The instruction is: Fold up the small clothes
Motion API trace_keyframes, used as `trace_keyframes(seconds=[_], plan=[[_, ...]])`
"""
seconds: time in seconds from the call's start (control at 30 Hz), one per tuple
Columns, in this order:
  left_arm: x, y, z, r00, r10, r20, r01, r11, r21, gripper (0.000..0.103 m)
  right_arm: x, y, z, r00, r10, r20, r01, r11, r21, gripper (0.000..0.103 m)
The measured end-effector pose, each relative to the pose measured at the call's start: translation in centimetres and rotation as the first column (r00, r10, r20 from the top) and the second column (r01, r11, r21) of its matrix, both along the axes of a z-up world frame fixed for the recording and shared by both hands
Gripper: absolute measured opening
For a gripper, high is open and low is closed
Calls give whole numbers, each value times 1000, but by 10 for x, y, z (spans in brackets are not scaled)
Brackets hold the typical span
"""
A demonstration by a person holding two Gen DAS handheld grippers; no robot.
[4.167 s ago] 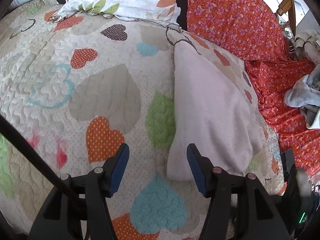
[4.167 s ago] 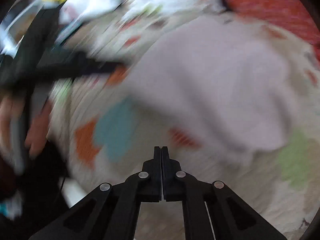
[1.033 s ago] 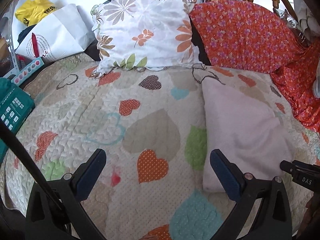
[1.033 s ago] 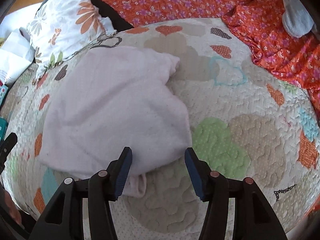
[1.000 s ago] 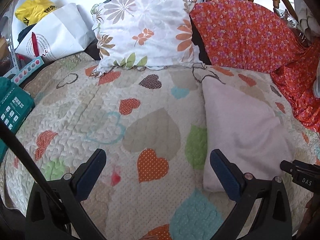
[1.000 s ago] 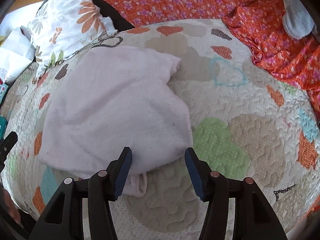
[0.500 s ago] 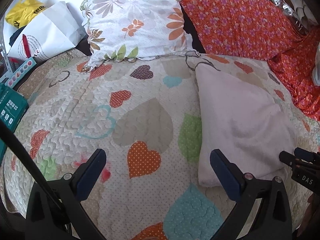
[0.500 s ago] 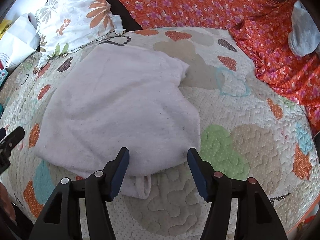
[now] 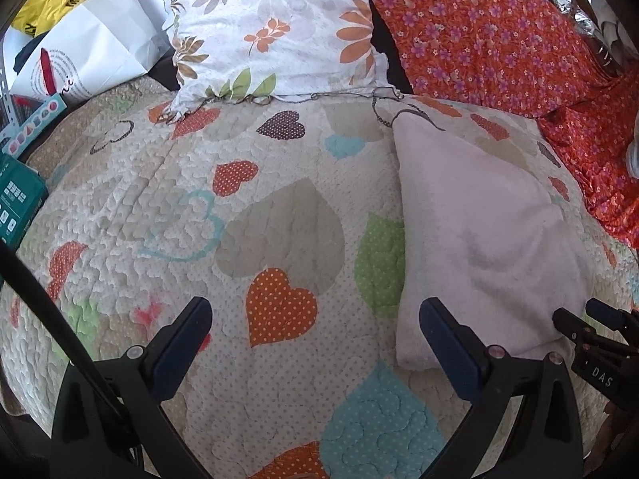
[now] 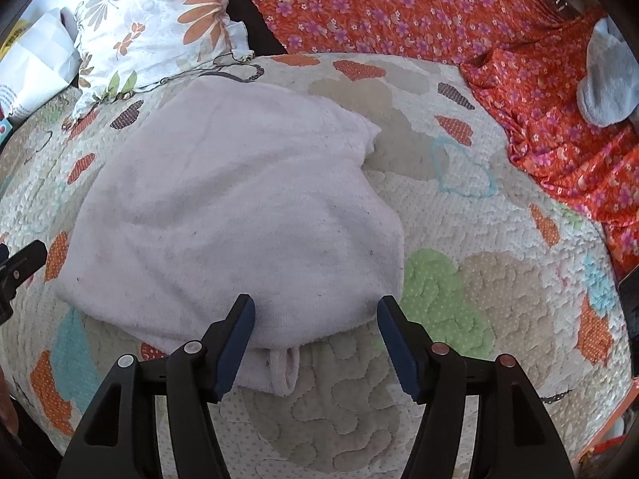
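A pale pink folded cloth [image 9: 479,239] lies flat on the heart-patterned quilt [image 9: 279,219]. My left gripper [image 9: 315,311] hovers over the quilt just left of the cloth, open wide with nothing between its fingers. Its right finger stands near the cloth's near left corner. My right gripper [image 10: 315,305] hangs open over the near edge of the cloth [image 10: 239,199], where a small looped hem [image 10: 285,371] sticks out. The pads do not press on the fabric. The right gripper's fingers [image 9: 591,331] show at the cloth's near right corner in the left wrist view.
A floral pillow [image 9: 271,36] and an orange flowered cloth [image 9: 479,40] lie at the back of the bed. A grey garment [image 10: 607,84] rests on the orange cloth at far right. A white paper bag [image 9: 92,52] and a teal box [image 9: 16,203] sit at the left.
Both grippers have tilted a little, so the bed sits slightly differently in each view. The right jaws stand a bit wider. The cloth has not moved.
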State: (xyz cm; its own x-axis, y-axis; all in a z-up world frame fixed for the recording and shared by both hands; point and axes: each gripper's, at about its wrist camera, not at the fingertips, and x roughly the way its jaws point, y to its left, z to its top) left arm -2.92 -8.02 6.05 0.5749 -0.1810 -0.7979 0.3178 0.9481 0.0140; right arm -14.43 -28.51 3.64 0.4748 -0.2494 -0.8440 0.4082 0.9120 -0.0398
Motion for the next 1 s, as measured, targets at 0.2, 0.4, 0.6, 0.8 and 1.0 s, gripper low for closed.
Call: trace_keyframes(seconds=[0.2, 0.4, 0.6, 0.8, 1.0], plan=[[3, 3, 1, 999, 39, 36, -41, 998, 53, 103, 1, 14, 2, 999, 15, -30, -17, 995, -100, 69], [5, 6, 1, 998, 50, 47, -53, 996, 68, 103, 1, 21, 2, 998, 24, -56, -31, 991, -129, 69], [3, 2, -4, 999, 33, 38, -36, 996, 83, 103, -3, 20, 4, 998, 14, -59, -21, 993, -115, 72], [2, -2, -6, 999, 20, 32, -23, 995, 94, 103, -4, 20, 2, 998, 17, -62, -24, 993, -114, 73], [2, -2, -8, 1000, 20, 20, -22, 995, 92, 103, -3, 19, 1, 998, 16, -63, -23, 994, -109, 74]])
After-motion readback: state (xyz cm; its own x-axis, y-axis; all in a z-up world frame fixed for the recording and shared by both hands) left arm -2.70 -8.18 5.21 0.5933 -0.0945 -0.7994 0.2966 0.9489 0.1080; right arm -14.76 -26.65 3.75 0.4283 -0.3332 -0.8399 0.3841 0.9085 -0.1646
